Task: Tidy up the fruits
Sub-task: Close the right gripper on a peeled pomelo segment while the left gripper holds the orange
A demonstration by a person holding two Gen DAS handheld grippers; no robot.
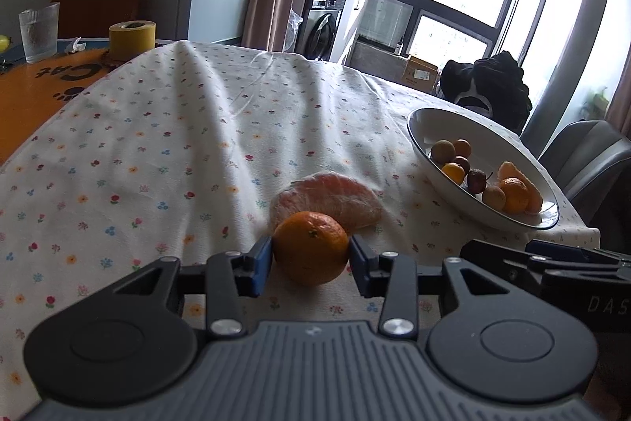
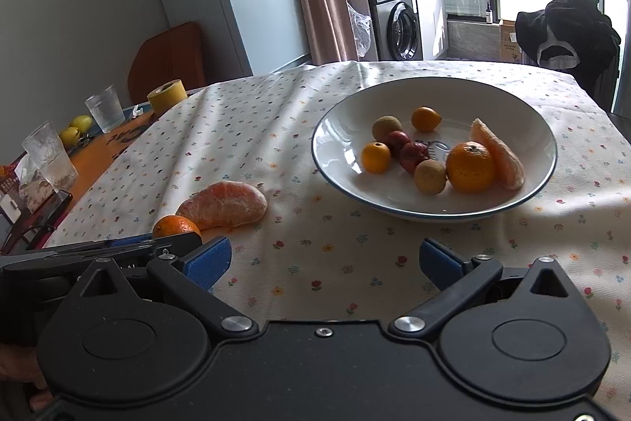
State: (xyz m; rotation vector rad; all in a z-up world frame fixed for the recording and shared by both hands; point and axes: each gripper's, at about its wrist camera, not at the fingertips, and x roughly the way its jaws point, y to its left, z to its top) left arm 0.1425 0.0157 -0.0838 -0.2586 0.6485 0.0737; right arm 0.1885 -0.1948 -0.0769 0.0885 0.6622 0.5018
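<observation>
Left wrist view: left gripper (image 1: 310, 259), level over the tablecloth (image 1: 157, 152), pinching a mandarin (image 1: 310, 252) (blue pads touching). Right gripper (image 2: 323, 261): spread, holding nothing, facing the bowl (image 2: 339, 121).

Ribbed glass (image 1: 38, 31), yellow tape roll (image 1: 131, 37), washing machine (image 2: 397, 24), black garment (image 2: 568, 30).

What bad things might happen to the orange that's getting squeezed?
The left gripper pinches the round orange only at its sides, so it might slip and roll. The peeled segment sits close behind and could get bumped. The bowl is already crowded, so dropping it in might knock the fruit there.
</observation>
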